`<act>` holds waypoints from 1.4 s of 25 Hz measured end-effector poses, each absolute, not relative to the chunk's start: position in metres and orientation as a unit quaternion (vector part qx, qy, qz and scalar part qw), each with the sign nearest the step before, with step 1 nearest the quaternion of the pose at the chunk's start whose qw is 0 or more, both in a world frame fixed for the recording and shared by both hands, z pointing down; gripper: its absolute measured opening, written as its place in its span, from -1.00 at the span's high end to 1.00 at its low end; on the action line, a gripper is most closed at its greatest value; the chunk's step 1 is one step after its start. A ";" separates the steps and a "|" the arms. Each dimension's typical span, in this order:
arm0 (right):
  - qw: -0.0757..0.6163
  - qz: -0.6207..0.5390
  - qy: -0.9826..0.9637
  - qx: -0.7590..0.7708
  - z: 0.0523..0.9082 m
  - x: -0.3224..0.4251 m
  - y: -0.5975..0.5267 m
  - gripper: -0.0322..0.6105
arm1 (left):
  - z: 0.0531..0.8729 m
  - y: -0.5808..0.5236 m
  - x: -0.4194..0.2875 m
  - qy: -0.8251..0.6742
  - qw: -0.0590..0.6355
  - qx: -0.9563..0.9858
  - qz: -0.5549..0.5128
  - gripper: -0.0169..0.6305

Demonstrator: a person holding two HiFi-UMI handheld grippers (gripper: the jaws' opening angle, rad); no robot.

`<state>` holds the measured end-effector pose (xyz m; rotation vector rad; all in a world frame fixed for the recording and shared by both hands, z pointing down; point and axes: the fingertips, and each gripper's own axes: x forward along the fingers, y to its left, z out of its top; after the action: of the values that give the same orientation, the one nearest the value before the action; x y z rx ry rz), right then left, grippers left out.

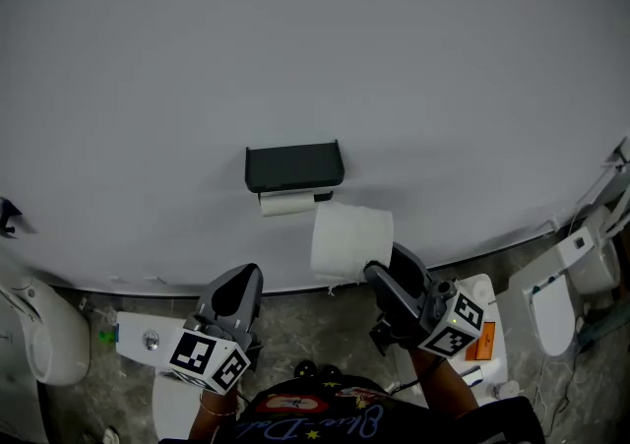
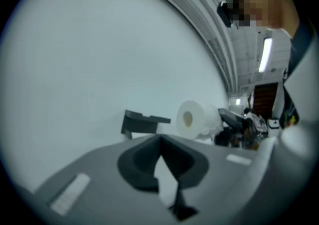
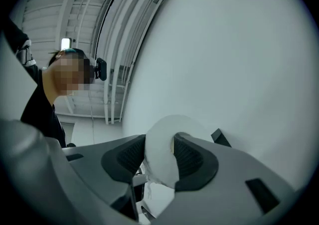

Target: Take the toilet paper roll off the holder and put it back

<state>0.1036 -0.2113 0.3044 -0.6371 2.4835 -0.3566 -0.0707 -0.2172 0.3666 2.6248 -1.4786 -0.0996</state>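
While the right gripper (image 1: 379, 277) has its jaws clamped on the toilet paper roll (image 1: 351, 240), which is off the holder (image 1: 293, 166) at its 5 o'clock, the left gripper (image 1: 234, 296) hangs closed and empty. The next move is probably rehanging, which calls for core alignment.

A black holder (image 1: 293, 166) is fixed to the pale wall (image 1: 315, 48), with a small white strip of paper (image 1: 286, 204) just beneath it. To its lower right, the right gripper (image 1: 374, 271) clamps the lower edge of the toilet paper roll (image 1: 349, 233), holding it clear of the holder and close to the wall. The left gripper (image 1: 239, 286) points at the wall below and left of the holder, carrying nothing. A toilet (image 1: 553, 306) stands at the right on the grey floor (image 1: 315, 319), and another white fixture (image 1: 39, 342) at the left.
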 end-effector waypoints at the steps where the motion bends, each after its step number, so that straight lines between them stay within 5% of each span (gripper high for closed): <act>1: 0.275 -0.140 0.922 -0.235 0.308 0.102 -0.209 0.36 | 0.367 -0.217 -0.071 -0.491 0.065 0.868 -0.033 0.95; 23: 0.277 -0.166 0.913 -0.251 0.320 0.104 -0.215 0.36 | 0.368 -0.211 -0.071 -0.492 0.062 0.868 -0.033 0.95; 35: 0.108 -0.026 0.959 -0.261 0.250 0.075 -0.288 0.36 | 0.371 -0.202 -0.085 -0.498 0.091 0.860 -0.065 0.95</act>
<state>0.0751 -0.2884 0.2499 -0.7671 2.8225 -0.0763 -0.0847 -0.2023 0.3707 2.5546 -1.4809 -0.1939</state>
